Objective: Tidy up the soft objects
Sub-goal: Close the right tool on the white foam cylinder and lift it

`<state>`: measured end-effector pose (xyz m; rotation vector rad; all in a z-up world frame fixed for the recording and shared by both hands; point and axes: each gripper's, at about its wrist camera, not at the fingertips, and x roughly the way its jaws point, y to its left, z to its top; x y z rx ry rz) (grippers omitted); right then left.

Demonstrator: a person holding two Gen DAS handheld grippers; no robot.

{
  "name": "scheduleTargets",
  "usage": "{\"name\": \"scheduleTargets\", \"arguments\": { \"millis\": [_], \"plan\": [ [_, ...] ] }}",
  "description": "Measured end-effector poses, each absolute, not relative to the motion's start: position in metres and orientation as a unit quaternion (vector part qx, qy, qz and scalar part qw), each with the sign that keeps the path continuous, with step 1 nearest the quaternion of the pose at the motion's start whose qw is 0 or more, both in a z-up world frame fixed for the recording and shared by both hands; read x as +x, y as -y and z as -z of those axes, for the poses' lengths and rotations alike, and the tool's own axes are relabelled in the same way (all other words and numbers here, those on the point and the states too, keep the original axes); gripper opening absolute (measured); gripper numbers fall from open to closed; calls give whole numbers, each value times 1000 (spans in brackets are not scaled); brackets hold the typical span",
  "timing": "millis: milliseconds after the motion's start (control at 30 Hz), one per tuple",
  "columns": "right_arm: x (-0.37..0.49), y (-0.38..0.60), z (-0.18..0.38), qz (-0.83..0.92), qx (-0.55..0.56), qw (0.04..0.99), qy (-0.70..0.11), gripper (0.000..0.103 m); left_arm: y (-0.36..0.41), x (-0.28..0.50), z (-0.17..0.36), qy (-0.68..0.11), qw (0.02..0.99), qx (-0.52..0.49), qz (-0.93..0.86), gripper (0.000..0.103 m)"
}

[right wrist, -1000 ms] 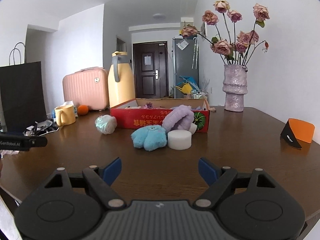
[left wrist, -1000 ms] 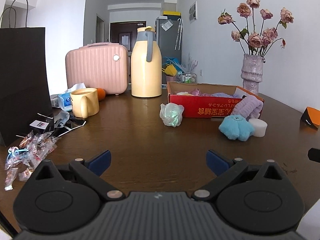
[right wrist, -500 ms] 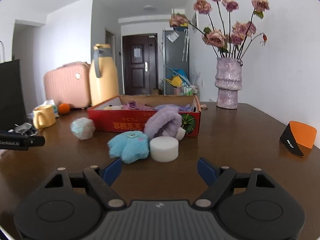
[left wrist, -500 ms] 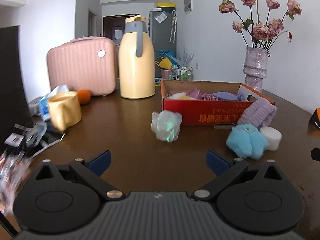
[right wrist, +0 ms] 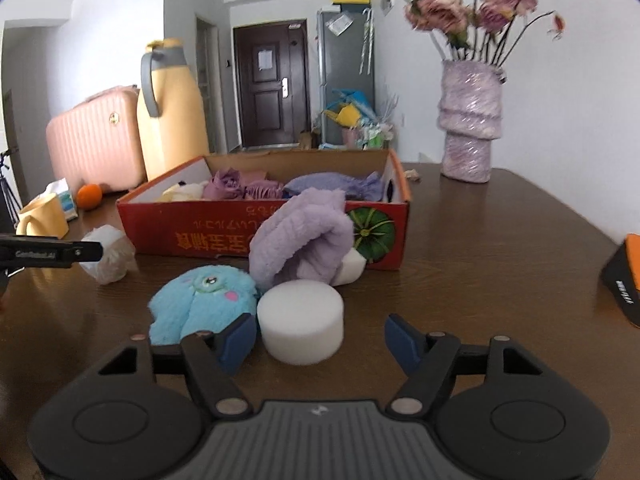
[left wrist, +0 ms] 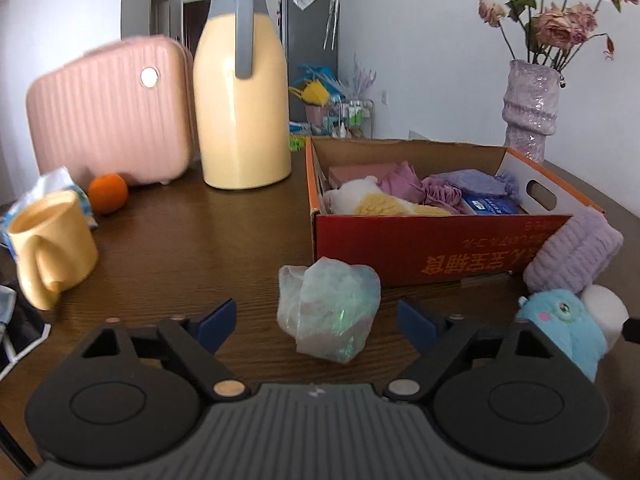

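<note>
A red cardboard box (left wrist: 440, 256) (right wrist: 200, 232) holds several soft items. In front of it lie a pale iridescent wrapped bundle (left wrist: 330, 312) (right wrist: 108, 256), a blue plush toy (right wrist: 200, 300) (left wrist: 568, 332), a lilac fluffy cloth (right wrist: 304, 236) (left wrist: 572, 260) and a white foam disc (right wrist: 302, 326). My left gripper (left wrist: 316, 322) is open, its fingers either side of the bundle, not touching. My right gripper (right wrist: 320, 338) is open just before the foam disc, its left finger by the plush.
On the dark wooden table (left wrist: 192, 240) stand a yellow mug (left wrist: 48, 252), an orange (left wrist: 107, 193), a yellow thermos jug (left wrist: 244, 92), a pink case (left wrist: 108, 108) and a lilac flower vase (right wrist: 470, 120). An orange-black object (right wrist: 624, 280) lies at the right edge.
Both grippers have moved forward towards the objects. The bundle now sits between my left fingers and the foam disc lies just ahead of my right fingers. Both stay open.
</note>
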<state>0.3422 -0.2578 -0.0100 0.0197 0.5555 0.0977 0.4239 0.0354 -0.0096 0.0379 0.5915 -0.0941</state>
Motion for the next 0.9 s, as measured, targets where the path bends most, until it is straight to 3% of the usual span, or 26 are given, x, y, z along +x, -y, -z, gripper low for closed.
{"name": "scheduleTargets", "arguments": {
  "millis": [100, 167, 200, 267, 300, 600, 900],
  "plan": [
    [362, 255, 15, -57, 10, 956, -286, 71, -34, 436, 13, -298, 953, 14, 58, 75],
    [374, 252, 17, -64, 8, 954, -291, 71, -33, 442, 17, -303, 951, 14, 59, 61],
    [379, 250, 18, -66, 7, 954, -293, 70, -33, 444, 18, -305, 950, 12, 60, 50],
    [387, 246, 22, -71, 5, 952, -299, 55, -33, 445, 19, -306, 949, 14, 66, 42],
    [390, 245, 24, -73, 6, 951, -302, 55, -33, 443, 18, -305, 950, 17, 68, 39],
    [384, 247, 25, -74, 16, 951, -299, 49, -29, 422, 1, -280, 957, 28, 65, 35],
    [332, 270, 5, -67, 40, 961, -264, 49, -16, 341, -24, -258, 961, -2, 101, 35]
  ]
}}
